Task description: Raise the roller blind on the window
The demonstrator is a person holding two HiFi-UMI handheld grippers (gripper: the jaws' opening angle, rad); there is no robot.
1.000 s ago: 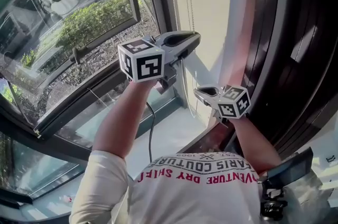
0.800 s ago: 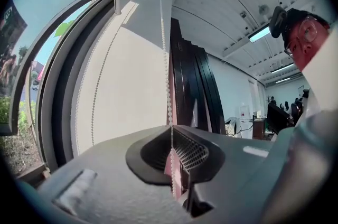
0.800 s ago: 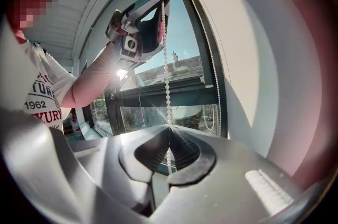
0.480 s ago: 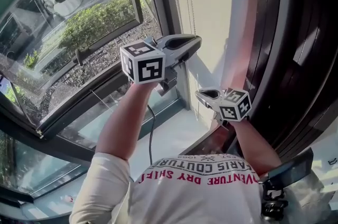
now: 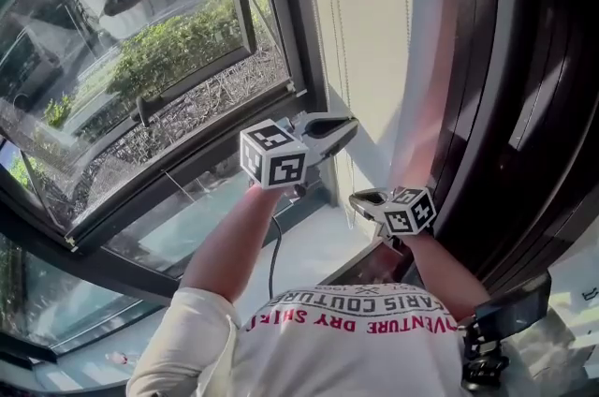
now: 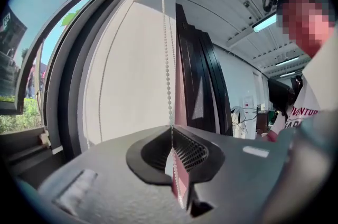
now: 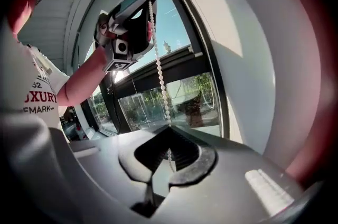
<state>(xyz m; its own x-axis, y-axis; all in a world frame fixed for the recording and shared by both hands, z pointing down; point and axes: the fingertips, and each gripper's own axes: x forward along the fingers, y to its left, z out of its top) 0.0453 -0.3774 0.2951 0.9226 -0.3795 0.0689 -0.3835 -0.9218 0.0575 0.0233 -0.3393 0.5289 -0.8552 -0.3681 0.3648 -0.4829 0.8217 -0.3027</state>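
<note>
The cream roller blind (image 5: 370, 30) hangs at the window, with its white bead chain (image 5: 331, 21) running down the left edge. My left gripper (image 5: 350, 125) is shut on the bead chain (image 6: 168, 59), its jaws having just closed on it; the beads run straight up from the jaws (image 6: 171, 130). Lower and to the right, my right gripper (image 5: 357, 198) is shut on the same chain (image 7: 158, 70), which enters its jaws (image 7: 169, 130). In the right gripper view the left gripper (image 7: 149, 2) sits above, holding the chain.
A dark window frame (image 5: 281, 21) and tilted glass pane (image 5: 122, 39) lie to the left, with shrubs outside. Dark wooden panels (image 5: 524, 105) stand at the right. A pale sill (image 5: 299, 245) and a black cable (image 5: 272, 250) are below my arms.
Both grippers have moved down along the blind's edge, each still closed on the chain. More of the blind shows above them.
</note>
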